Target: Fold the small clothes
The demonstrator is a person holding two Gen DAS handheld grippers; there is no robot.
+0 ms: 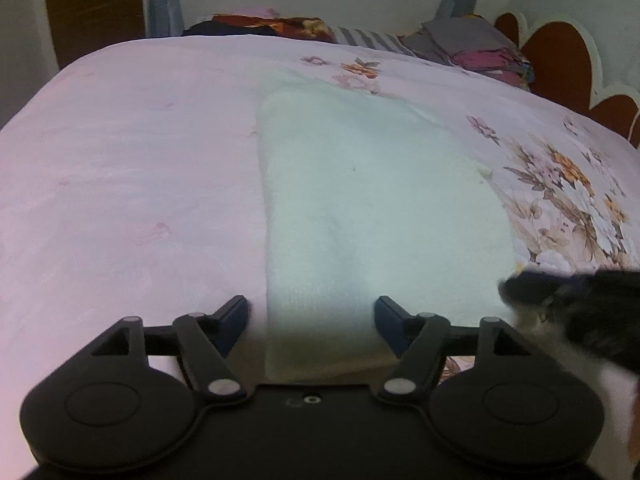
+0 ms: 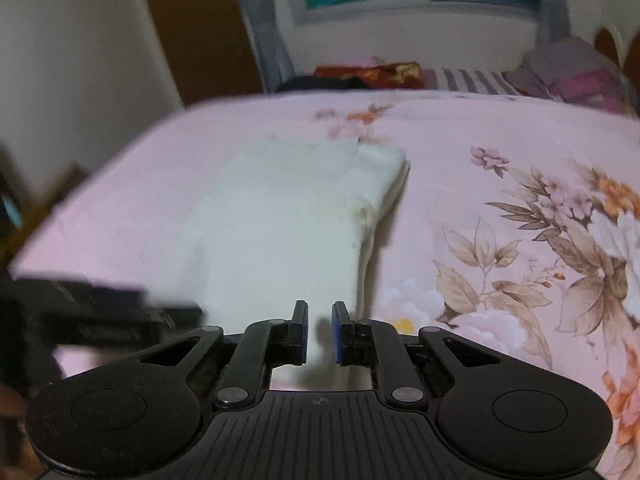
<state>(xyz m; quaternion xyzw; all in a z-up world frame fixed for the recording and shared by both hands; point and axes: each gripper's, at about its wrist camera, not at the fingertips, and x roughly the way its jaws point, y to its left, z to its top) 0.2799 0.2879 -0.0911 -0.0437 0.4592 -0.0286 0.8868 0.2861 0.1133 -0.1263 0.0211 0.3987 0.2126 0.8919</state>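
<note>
The white cloth [image 1: 372, 208] lies on the bed [image 1: 132, 168], on a pink sheet printed with flowers. It is a thick, fleecy piece, plain white, laid out as a long rectangle running away from both cameras. Its left edge is straight. In the right wrist view the far right corner [image 2: 380, 160] shows a doubled layer with a rounded fold, and a small yellowish mark sits on the right edge below it.

Left tongs [image 1: 312, 324]: jaws spread wide. The near end of the cloth lies between them; neither pad presses on it.

Right tongs [image 2: 320, 332]: jaws drawn close together with a narrow gap. The near edge of the cloth rises into that gap and appears pinched there, at the cloth's near right corner.

In the left wrist view the right tongs show as a dark blur at the right edge. Folded garments [image 1: 480, 46] are piled at the far end of the bed
</note>
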